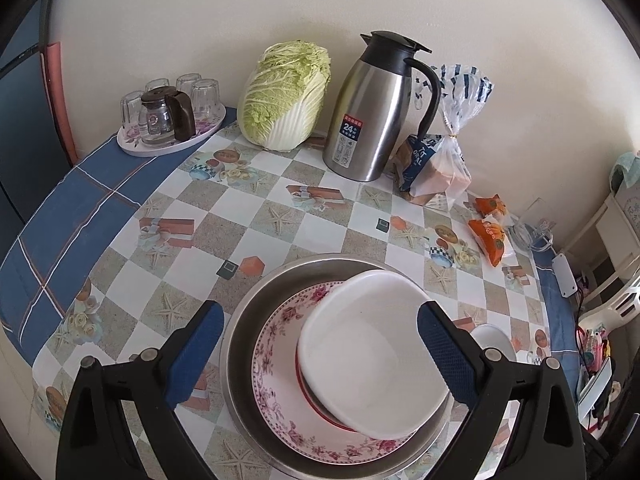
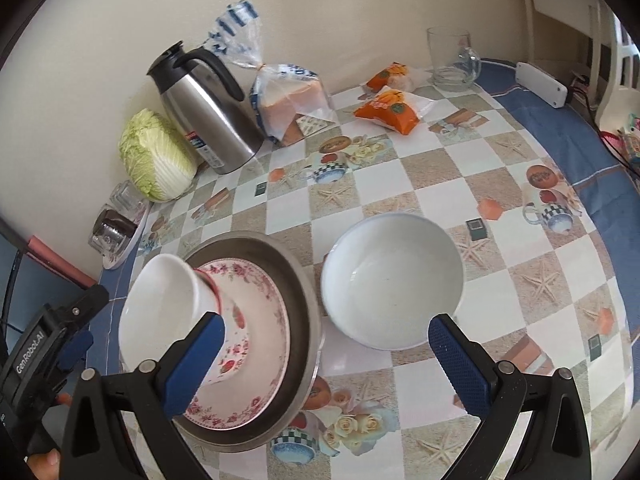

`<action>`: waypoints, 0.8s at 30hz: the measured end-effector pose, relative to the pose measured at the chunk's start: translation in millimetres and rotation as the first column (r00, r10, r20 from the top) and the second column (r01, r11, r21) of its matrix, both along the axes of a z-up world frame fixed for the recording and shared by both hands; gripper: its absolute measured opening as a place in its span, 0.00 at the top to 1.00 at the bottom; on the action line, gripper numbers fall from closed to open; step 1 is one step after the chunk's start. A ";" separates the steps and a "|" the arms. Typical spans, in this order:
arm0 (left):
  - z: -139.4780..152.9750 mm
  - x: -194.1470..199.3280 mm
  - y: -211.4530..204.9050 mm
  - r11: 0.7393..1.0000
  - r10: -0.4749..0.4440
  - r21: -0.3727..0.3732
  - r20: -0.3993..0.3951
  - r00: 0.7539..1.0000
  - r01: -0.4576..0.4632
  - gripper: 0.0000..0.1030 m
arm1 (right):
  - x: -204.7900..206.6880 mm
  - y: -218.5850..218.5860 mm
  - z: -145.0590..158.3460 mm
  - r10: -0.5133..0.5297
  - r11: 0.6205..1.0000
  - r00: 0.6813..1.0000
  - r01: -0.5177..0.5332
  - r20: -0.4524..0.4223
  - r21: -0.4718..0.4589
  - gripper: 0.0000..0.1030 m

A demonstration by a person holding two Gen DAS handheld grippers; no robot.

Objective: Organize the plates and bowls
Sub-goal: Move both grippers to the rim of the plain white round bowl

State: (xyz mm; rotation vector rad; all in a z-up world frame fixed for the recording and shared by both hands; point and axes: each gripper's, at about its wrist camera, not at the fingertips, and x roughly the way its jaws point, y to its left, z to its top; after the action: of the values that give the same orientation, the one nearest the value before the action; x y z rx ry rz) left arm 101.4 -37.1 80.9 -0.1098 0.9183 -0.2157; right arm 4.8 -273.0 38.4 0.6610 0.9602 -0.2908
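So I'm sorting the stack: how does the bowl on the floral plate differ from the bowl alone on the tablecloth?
The stacked bowl tilts and bears red flowers outside; the lone bowl sits upright and looks plain. Both are white inside and empty.

A: What do the tools look like?

B: The left gripper (image 1: 320,354) has two black plastic arms ending in fingers (image 1: 446,352) faced with blue pads of a fine cross-hatched grain. Round silver screws sit on top of each arm, two a side.

A: And the other?

B: The right gripper (image 2: 326,360) is built the same: black frame, blue textured fingers (image 2: 460,364), silver screws behind them.

A: Any markings?

B: From the right camera, the left tool's black body carries white lettering, "GenRobot.AI". Black cables run behind it, and fingertips (image 2: 42,458) show beneath it.
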 end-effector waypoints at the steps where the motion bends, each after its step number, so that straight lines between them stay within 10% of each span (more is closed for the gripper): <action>1: 2.2 -0.7 -5.1 1.000 -0.009 0.005 0.007 1.000 0.008 0.05 | -2.6 -6.2 -1.5 -0.014 1.000 1.000 0.014 -0.013 -0.003 0.00; 24: 2.5 -32.9 -154.9 0.932 -0.360 0.067 0.031 0.933 0.357 0.05 | -33.8 -86.0 -44.7 -0.146 0.988 0.972 0.152 -0.184 0.015 0.00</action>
State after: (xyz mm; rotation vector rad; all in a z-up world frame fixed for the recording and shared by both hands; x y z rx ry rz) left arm 68.4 -192.0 83.4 0.1210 0.8970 -0.5279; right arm -29.1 -359.0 -6.3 0.7440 1.0930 -0.4775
